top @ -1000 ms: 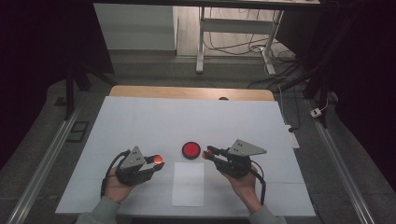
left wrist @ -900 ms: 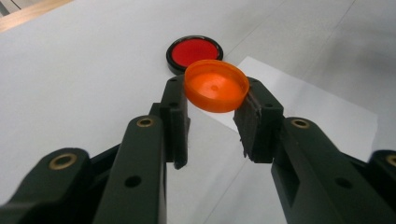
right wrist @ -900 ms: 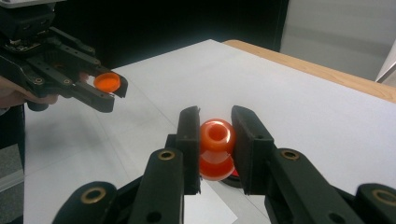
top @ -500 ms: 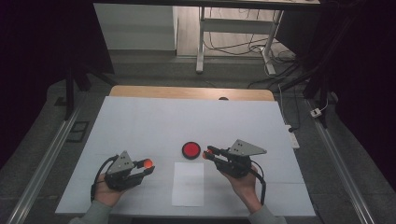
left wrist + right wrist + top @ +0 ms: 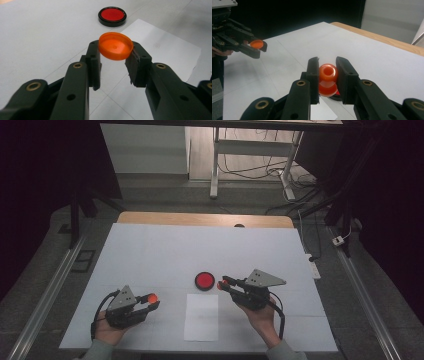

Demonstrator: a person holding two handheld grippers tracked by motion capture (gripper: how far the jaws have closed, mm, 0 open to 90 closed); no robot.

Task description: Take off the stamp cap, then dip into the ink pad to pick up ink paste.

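Left gripper [image 5: 113, 53] pinches orange cap [image 5: 115, 46] by its rim, above white table [image 5: 150, 255] near paper sheet [image 5: 201, 317]. Right gripper [image 5: 327, 72] clamps small orange bottle [image 5: 328, 78] just over red disc [image 5: 204, 280]. Grippers well apart.

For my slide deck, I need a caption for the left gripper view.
Left gripper holding an orange cap above the table, with a red dish beyond.

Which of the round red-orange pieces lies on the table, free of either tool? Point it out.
The red disc with the black rim, flat on the table beside the white paper. The orange cap sits in the left tool, the orange bottle in the right tool.
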